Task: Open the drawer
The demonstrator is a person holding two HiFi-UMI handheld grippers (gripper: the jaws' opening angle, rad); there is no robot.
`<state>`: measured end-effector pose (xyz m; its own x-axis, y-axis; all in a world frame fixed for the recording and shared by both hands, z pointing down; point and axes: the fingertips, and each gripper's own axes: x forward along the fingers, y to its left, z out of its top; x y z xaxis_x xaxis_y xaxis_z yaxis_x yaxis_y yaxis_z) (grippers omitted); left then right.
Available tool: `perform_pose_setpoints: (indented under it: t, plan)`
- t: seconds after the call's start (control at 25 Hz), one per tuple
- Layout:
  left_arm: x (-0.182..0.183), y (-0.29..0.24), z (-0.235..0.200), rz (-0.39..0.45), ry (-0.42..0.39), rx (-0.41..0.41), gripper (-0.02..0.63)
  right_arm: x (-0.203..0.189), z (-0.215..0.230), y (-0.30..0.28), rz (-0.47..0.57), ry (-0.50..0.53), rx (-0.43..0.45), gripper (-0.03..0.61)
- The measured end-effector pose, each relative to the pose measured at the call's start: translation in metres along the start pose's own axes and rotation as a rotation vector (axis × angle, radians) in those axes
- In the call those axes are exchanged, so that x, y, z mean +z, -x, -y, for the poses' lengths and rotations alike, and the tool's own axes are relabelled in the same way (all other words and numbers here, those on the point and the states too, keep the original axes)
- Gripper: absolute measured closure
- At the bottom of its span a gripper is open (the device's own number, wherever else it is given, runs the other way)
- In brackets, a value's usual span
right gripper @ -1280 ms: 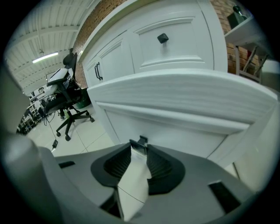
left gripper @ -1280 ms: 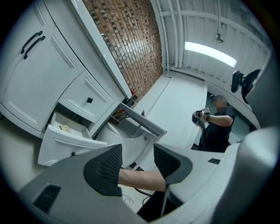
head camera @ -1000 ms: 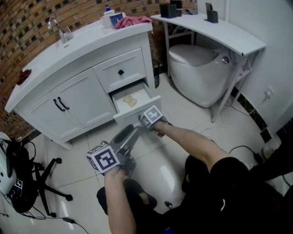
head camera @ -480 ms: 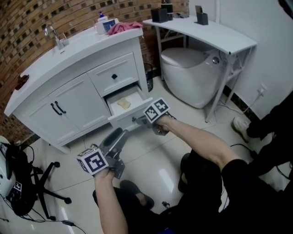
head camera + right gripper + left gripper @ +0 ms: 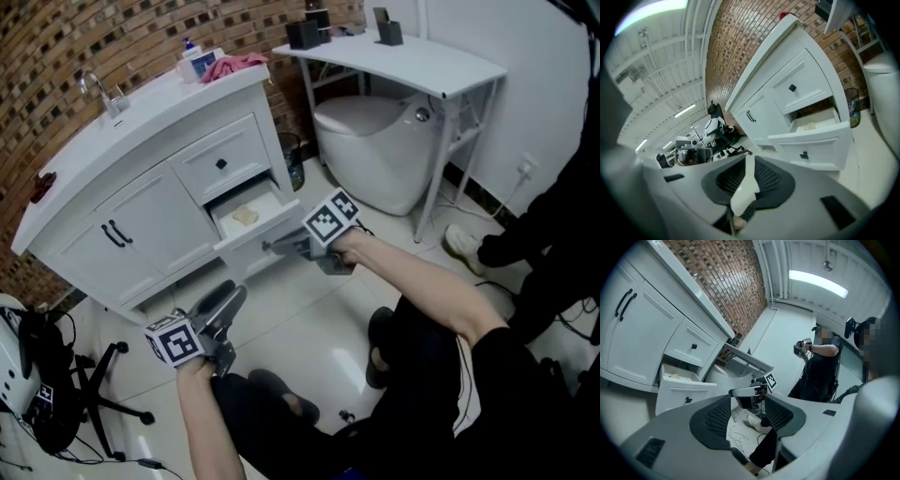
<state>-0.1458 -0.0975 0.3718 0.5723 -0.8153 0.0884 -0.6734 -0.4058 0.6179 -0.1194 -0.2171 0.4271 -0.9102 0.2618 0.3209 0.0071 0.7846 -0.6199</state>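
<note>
The white vanity's (image 5: 141,141) lower drawer (image 5: 255,236) stands pulled out, with a small yellowish pad (image 5: 246,215) inside. The upper drawer (image 5: 225,159) with its black knob is closed. My right gripper (image 5: 272,247) hovers just in front of the open drawer's front panel (image 5: 813,151), clear of its black knob (image 5: 804,155). Its jaws are closing to a narrow gap with nothing between them. My left gripper (image 5: 234,292) hangs lower and to the left over the tiled floor, open and empty, pointing level toward the right gripper (image 5: 736,392).
A toilet (image 5: 375,141) stands right of the vanity under a white shelf table (image 5: 412,61). A small bin (image 5: 292,159) sits between them. An office chair (image 5: 84,394) is at the lower left. A person's legs (image 5: 553,216) stand at the right.
My right gripper has lifted up and off the drawer front and its jaws have narrowed. The left gripper has drifted left and toward me. The drawer stays open.
</note>
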Motion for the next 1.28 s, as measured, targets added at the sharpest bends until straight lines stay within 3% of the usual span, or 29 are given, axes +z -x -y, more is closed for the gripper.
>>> perform_pose_setpoints:
  t: [0.12,0.28,0.68,0.84,1.0,1.12,1.28]
  plan:
    - [-0.001,-0.011,0.019,0.030,0.061,-0.082,0.391,-0.005,-0.020,0.010,-0.009,0.003,0.029,0.512]
    - [-0.003,-0.025,0.042,0.024,0.073,-0.137,0.391,-0.018,-0.050,0.024,-0.023,0.031,0.077,0.512]
    - [-0.016,-0.033,0.059,0.036,0.043,-0.144,0.391,-0.041,-0.081,0.037,-0.016,0.056,0.162,0.512]
    - [-0.014,-0.033,0.065,0.045,0.085,-0.167,0.391,-0.049,-0.084,0.033,-0.044,0.050,0.178,0.514]
    - [0.022,-0.007,0.068,0.071,-0.012,-0.102,0.393,-0.050,-0.088,0.031,-0.062,0.079,0.185,0.515]
    - [0.041,0.018,0.073,0.110,0.008,-0.066,0.394,-0.050,-0.088,0.032,-0.063,0.082,0.193,0.515]
    - [0.038,0.050,0.082,0.053,-0.030,-0.011,0.394,-0.045,-0.096,0.033,-0.045,0.086,0.219,0.515]
